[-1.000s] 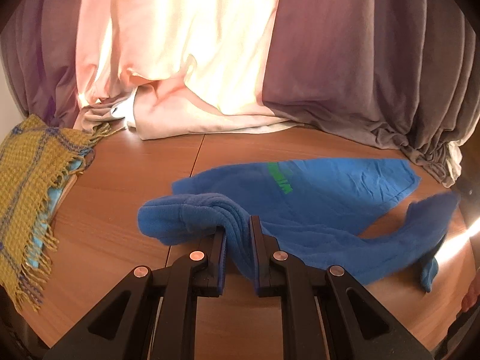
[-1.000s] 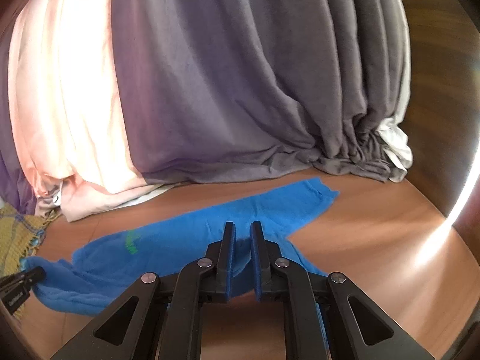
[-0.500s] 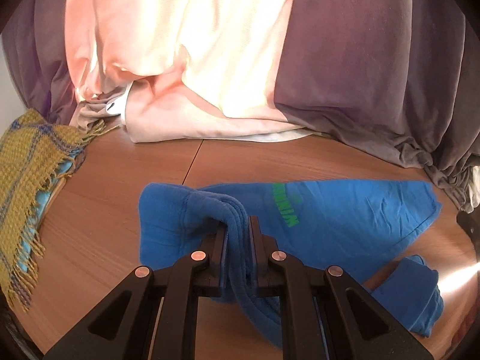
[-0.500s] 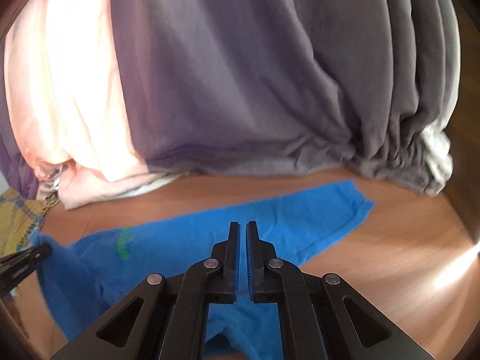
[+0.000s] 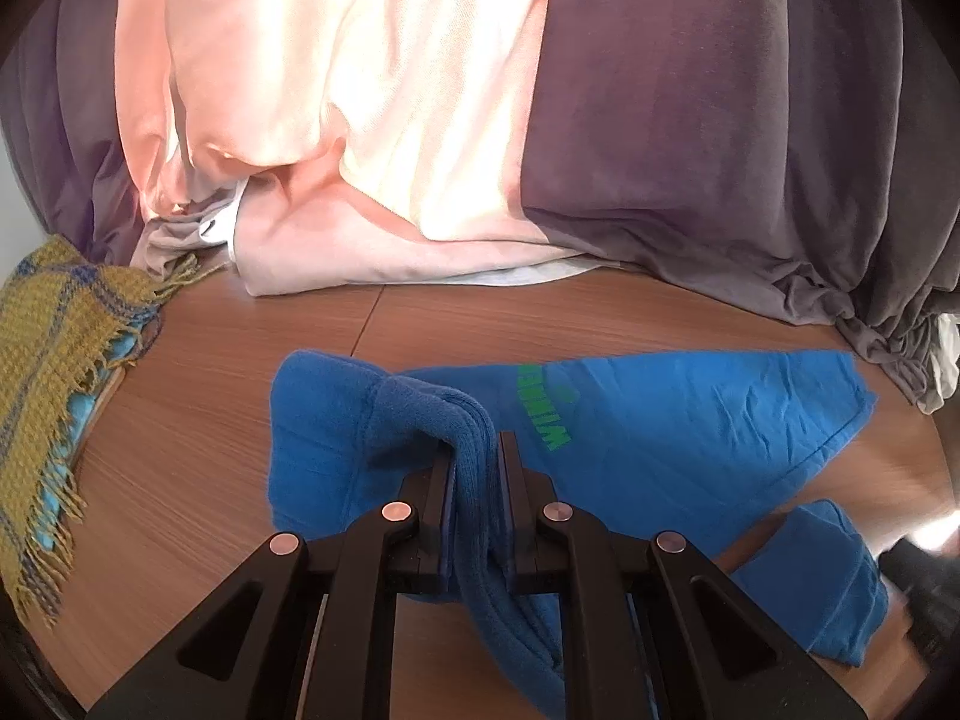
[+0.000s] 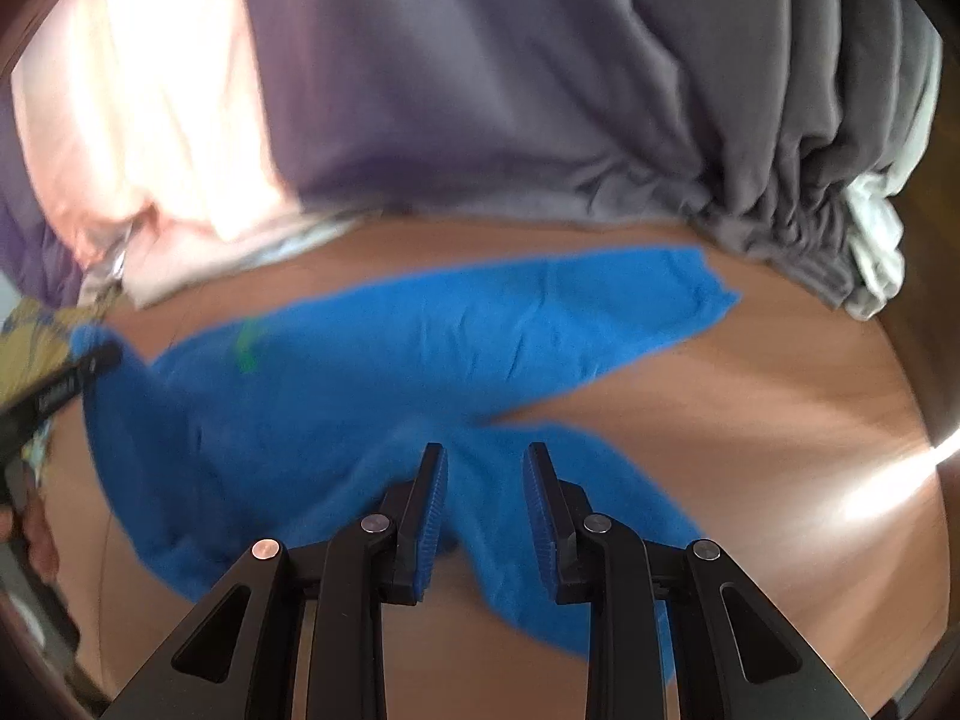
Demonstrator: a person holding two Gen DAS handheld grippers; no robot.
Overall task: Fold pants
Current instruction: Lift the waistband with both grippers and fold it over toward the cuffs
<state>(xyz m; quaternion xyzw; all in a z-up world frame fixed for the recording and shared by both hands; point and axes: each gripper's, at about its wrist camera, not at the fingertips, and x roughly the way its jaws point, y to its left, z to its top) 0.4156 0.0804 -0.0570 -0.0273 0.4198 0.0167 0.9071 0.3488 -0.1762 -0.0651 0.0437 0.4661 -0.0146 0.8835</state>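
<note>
Since half a second ago the right gripper (image 6: 485,501) has let go: its fingers, then nearly closed, now stand clearly apart with nothing between them, and blue cloth lies just under and ahead of their tips. Starting at the left, a yellow fringed blanket (image 5: 45,372) lies well off to the left of the left gripper (image 5: 475,474), on the wooden table (image 5: 198,444). That gripper's fingers are pressed close on a thick bunched fold of the blue pants (image 5: 660,420), which rises between the tips and hangs down past them; the waist end spreads to the left of the fingers and one leg, with green lettering, runs flat ahead and to the right. Further right and nearer, the other leg lies crumpled in a loose lump. Behind everything hang pink and grey curtains (image 5: 690,150). From the right wrist the view is blurred, but the far leg stretches flat beyond the fingertips while the near leg spreads below them. It looks as though the near leg has just been dropped short of lying squarely over the far one, so the first lengthwise fold seems unfinished and the lump probably needs smoothing or re-gripping.
</note>
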